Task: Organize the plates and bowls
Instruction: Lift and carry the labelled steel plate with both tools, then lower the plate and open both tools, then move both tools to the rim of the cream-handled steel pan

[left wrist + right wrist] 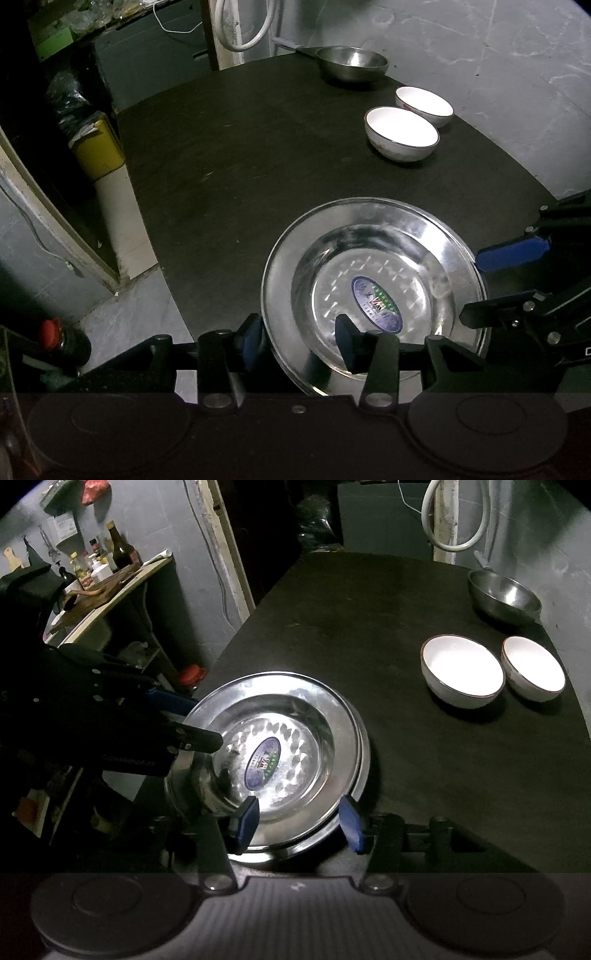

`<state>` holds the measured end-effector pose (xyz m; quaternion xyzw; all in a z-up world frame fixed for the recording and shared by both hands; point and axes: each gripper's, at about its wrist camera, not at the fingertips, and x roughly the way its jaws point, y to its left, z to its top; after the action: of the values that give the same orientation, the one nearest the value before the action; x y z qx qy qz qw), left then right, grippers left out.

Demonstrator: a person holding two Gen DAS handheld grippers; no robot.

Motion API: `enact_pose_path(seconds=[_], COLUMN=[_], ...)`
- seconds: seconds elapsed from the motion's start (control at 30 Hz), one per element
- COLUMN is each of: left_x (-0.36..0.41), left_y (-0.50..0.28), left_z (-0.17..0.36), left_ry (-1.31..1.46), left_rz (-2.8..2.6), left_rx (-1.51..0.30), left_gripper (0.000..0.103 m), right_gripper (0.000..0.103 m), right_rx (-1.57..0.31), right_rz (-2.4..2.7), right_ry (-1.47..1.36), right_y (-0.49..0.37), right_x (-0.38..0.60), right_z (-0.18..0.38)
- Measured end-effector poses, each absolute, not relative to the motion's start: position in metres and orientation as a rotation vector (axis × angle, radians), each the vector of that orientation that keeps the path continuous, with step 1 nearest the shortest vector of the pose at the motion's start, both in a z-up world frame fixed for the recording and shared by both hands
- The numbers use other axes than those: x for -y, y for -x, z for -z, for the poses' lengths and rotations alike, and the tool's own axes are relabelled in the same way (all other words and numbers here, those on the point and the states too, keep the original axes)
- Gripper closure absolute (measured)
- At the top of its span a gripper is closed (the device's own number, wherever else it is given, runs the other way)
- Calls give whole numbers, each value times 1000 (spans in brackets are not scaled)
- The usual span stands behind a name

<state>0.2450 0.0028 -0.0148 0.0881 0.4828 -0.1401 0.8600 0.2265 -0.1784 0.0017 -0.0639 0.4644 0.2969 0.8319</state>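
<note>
A shiny steel plate [373,280] with an oval sticker lies at the near edge of the black table [240,166]. In the right wrist view the plate [280,738] seems to rest on a second steel plate, whose rim shows on the right. My left gripper [299,343] is open, with the plate's near-left rim between its blue pads and neither pad pressing on it. My right gripper [298,821] is open too and straddles the opposite rim. Each gripper shows in the other's view: right [480,288], left [192,720]. Two white bowls [401,133] [424,106] and a steel bowl [352,62] stand at the back.
The table's left edge drops to the floor, where a yellow bin [98,147] and a red-capped bottle [55,332] stand. A white hose [240,29] hangs behind the table. A shelf with several bottles [103,565] is off to the left. Bare tabletop [443,775] lies between plates and bowls.
</note>
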Motion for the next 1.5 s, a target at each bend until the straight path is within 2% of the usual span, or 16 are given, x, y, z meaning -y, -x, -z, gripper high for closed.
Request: enact_pose_path(seconds=[0.17,0.27,0.33,0.43,0.5,0.57,0.9,1.07,1.3,1.5], left_x=[-2,-3,-5,-12,-17,-21,0,24,75,104], left_y=[-245,-244,-244,-248,-254,-263,-346,-402,-488,-547], left_z=[14,12,10,3,-2,-8,-23,-30,-34,-23], left_ry=[-186,-187,-181,-155,-128,-97,-106,-63,-49,69], left_rz=[297,297,293,261,232,201,160,187,207,198], left_rx=[-1013,-1006,-994,-954,-917,-874,-730,-658,-651,-698], left_gripper=[53,43,30,14,7,2,1,1,1,1], right_gripper=[49,47,44,31,14,3,0,0,0,1], right_rx=[-984,-984,-984,-971,-948,-922,-834,-781,-711,-652], right_rz=[-628,-626,-619,-597,-576,-542,-367,-257,-83,-40], right_ry=[135,135,128,104,88,76,73,-16,-138,-253], right_y=[-227,-227,-227,-229,-232,-238,-288,-328,-392,-443], right_x=[179,180,182,188,194,201,228,245,270,290], right_z=[-1,-1,-1,-4,-7,-10,-18,-21,-14,-5])
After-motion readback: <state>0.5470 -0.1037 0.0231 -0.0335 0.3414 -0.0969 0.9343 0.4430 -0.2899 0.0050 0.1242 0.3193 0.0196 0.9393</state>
